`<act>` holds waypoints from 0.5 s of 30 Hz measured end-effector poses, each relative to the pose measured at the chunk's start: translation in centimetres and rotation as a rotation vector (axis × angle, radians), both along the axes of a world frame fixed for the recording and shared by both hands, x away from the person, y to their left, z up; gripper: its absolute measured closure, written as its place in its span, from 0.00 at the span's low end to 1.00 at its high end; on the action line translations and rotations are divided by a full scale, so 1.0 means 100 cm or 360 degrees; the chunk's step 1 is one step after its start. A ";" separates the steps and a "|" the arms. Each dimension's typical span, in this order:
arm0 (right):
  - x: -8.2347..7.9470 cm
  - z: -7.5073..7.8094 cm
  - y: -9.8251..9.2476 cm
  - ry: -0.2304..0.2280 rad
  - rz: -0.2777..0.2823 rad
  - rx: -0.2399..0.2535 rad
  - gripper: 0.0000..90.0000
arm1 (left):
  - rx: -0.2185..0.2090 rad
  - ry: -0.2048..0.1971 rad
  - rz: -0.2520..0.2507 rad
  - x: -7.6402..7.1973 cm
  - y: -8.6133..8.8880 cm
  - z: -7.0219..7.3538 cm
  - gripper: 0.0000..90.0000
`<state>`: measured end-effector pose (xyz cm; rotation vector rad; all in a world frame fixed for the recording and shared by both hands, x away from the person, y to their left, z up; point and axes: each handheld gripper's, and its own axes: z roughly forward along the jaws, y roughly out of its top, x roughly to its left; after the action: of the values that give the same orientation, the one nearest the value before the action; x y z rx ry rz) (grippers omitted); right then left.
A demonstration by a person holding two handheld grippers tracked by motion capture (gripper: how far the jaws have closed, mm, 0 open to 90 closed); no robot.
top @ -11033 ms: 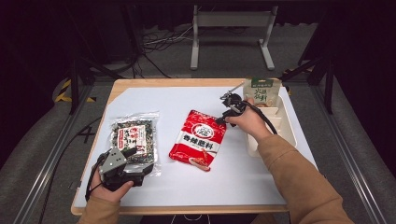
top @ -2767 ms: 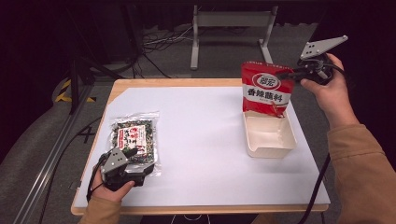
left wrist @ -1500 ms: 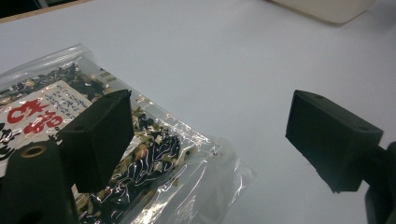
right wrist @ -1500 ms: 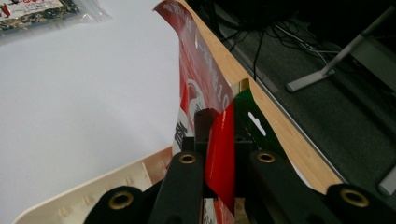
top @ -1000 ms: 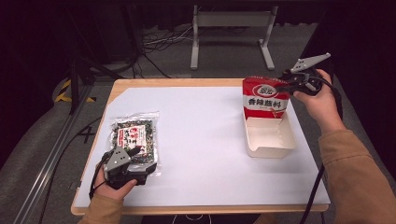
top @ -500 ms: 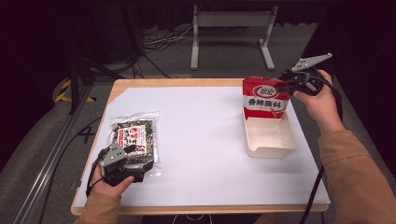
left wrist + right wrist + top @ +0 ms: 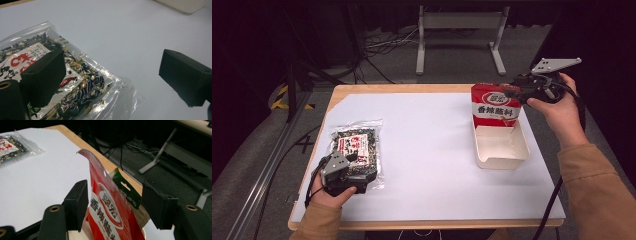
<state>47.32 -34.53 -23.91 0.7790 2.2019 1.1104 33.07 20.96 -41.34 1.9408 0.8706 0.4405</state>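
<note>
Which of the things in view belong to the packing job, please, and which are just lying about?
Job: red snack pouch, white tray, green pouch, seaweed snack bag.
Lying about: metal stand, floor cables.

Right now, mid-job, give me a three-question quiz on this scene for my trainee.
1. True or false: the right gripper is clamped shut on the red packet.
2. Where does the red packet stand? A) flat on the white sheet B) upright in the far end of the white tray C) on the floor
3. What lies under the left gripper?

Key
1. False: its jaws have just been opening, and the packet stands between them unpressed.
2. B.
3. The clear packet of dark dried mix; one jaw sits over it, the other over the white sheet.
</note>
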 end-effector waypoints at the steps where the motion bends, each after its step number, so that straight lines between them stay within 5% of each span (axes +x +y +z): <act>1: -0.003 0.001 0.001 -0.0006 0.0010 0.0018 0.41 | -0.0002 0.0004 -0.0004 0.000 0.000 0.000 0.09; 15: -0.044 0.014 0.017 -0.0019 0.0097 0.0228 0.33 | 0.0008 -0.0003 -0.0007 0.000 0.001 0.001 0.09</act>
<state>42.92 -32.82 -22.47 0.7668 2.1673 1.3113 33.03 21.07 -41.23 1.9466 0.8648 0.4423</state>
